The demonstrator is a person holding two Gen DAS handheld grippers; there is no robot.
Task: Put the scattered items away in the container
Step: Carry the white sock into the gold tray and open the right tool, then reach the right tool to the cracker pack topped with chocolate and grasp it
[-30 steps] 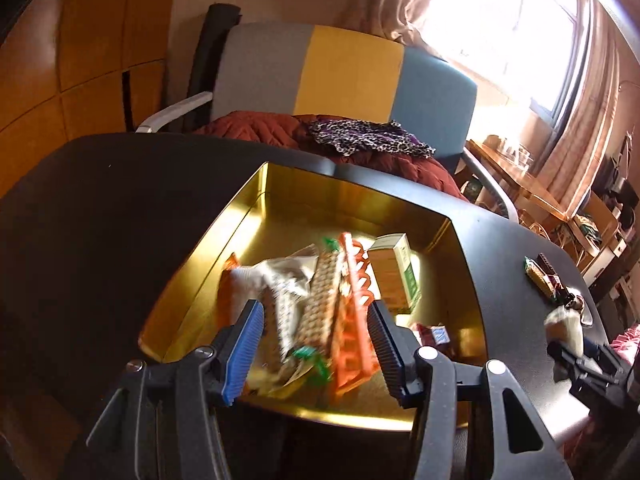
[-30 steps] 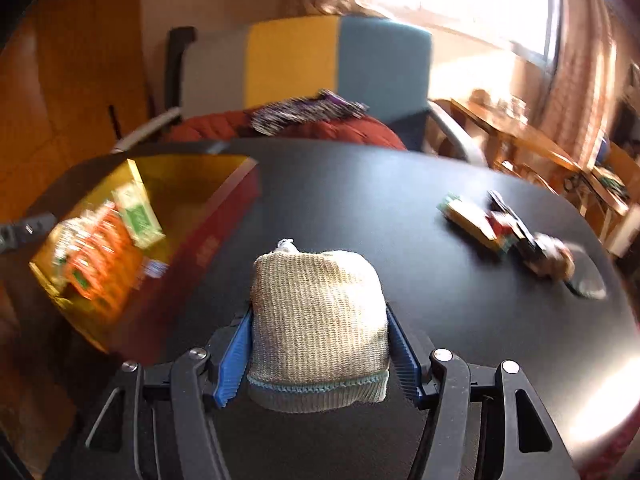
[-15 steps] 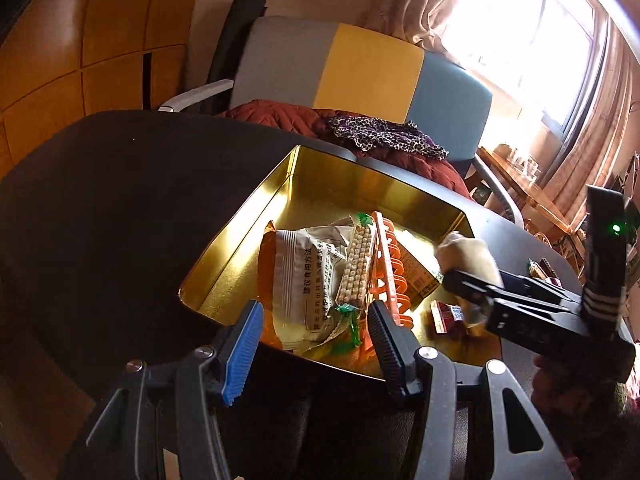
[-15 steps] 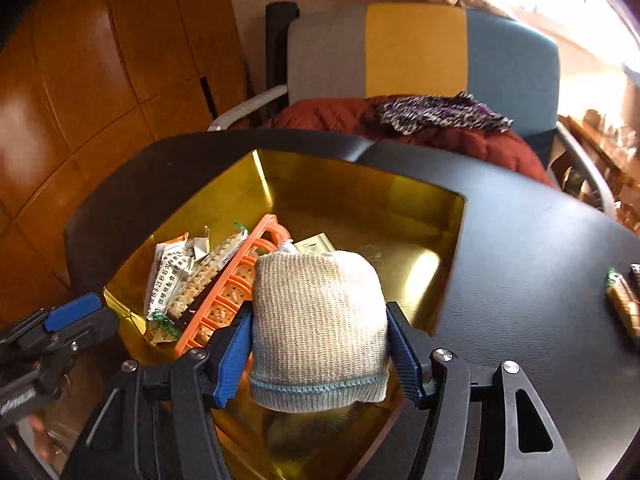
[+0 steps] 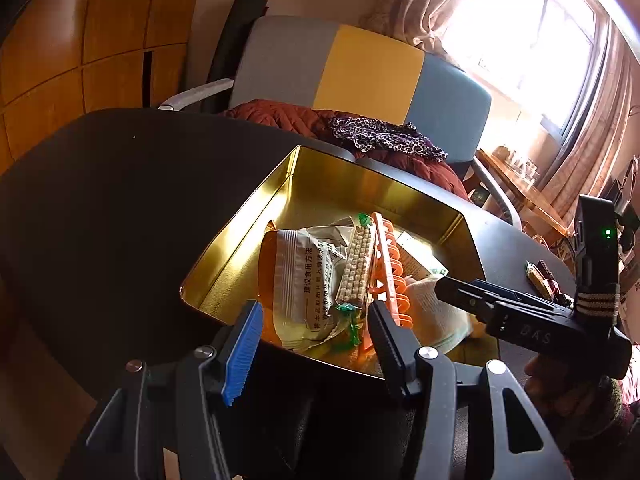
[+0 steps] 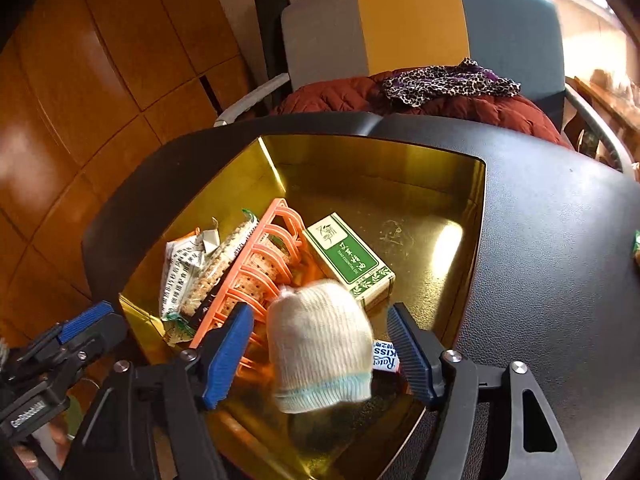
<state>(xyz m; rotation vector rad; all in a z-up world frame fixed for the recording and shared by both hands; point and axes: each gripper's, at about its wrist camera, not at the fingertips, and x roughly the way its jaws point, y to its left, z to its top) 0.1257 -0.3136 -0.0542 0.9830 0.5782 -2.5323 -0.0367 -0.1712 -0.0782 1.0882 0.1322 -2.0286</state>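
While the right tool (image 6: 320, 354) is sitting over the near end of the gold tin (image 6: 478, 216), its pads are standing apart, with visible gaps on both sides of the knit sock bundle (image 6: 320, 344), so nothing is being clamped. The bundle is looking slightly blurred and is lying between the pads above the tin's contents; whether it is resting on them or in the air cannot be told. In the left wrist view the same bundle (image 5: 436, 312) is showing inside the tin (image 5: 240, 240), just beside the orange plastic rack (image 5: 386, 264), with the right tool (image 5: 444, 288) reaching in from the right. The left tool (image 5: 312, 344) is hanging at the tin's near rim, pads apart, gripping nothing. Inside the tin, a white snack packet (image 5: 304, 280), a wafer pack (image 5: 356, 268) and the rack are lying bunched toward the left side; a green and white box (image 6: 348, 260) is lying just right of the rack (image 6: 256, 264), touching it. A small red and white wrapper (image 6: 386, 356) is peeking out beside the bundle. Small wrapped items (image 5: 540, 276) are lying on the black counter (image 5: 120, 184), well apart from the tin. A multicoloured chair (image 6: 412, 28) with a red quilt (image 6: 352, 96) is standing behind the counter.
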